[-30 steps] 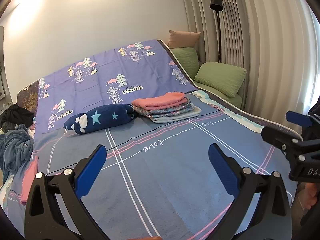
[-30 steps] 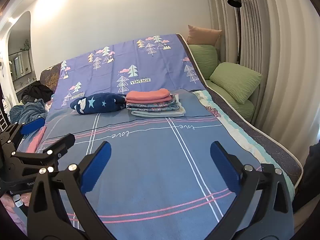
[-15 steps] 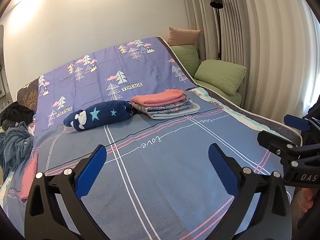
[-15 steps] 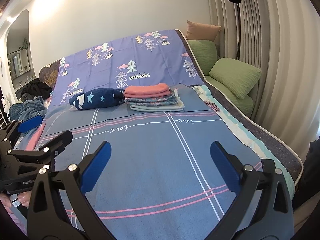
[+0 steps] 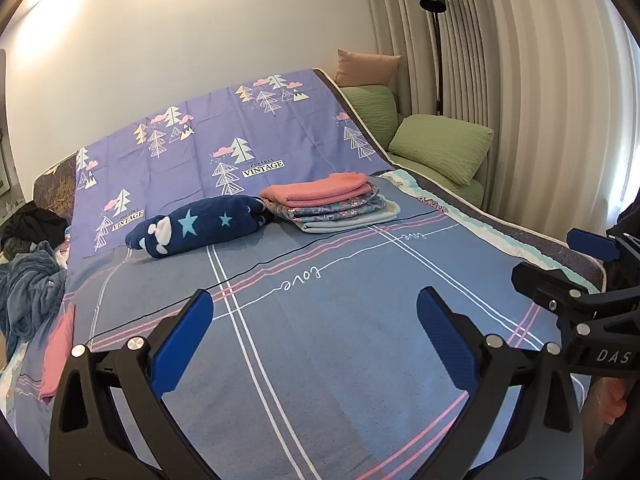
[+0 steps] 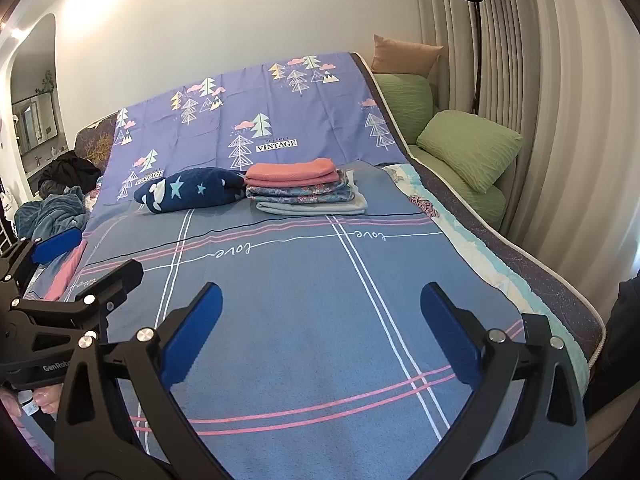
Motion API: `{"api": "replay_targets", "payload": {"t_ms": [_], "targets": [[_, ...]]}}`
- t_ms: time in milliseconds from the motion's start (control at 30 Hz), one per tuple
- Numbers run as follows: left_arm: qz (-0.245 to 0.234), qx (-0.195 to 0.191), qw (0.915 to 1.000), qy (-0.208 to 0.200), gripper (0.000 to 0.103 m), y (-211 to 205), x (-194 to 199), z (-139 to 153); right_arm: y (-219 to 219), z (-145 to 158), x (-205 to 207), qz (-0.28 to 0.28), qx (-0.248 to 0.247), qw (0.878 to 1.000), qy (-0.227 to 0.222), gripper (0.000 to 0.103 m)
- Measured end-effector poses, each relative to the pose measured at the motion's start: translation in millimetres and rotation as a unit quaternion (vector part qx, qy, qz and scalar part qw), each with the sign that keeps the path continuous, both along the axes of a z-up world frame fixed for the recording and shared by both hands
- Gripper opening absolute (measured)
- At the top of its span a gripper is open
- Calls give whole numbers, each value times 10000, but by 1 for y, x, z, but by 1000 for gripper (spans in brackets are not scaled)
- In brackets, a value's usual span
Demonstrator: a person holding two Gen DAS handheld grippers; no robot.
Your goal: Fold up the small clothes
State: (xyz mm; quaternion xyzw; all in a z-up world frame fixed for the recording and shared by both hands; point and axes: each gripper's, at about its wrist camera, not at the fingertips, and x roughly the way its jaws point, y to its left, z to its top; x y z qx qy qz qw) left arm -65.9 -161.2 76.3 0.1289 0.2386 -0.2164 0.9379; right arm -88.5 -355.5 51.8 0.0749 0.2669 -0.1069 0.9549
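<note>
Folded stack (image 5: 332, 202) sits lower in view; both tongs (image 5: 316, 336) (image 6: 320, 328) hover agape.

My two cameras sit low at the near end of the bed (image 5: 320, 360), side by side, looking along it to the far wall. Both see the pile of folded clothes (image 5: 332, 204) (image 6: 300, 192) far off. Each camera also sees the other gripper at its edge.
</note>
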Motion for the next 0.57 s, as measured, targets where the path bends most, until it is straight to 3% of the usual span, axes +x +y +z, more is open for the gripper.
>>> {"api": "replay_targets", "payload": {"t_ms": [567], "targets": [[64, 24, 10000, 6, 102, 5, 1, -3, 3, -4, 1, 23, -21, 10000, 70, 101]]}}
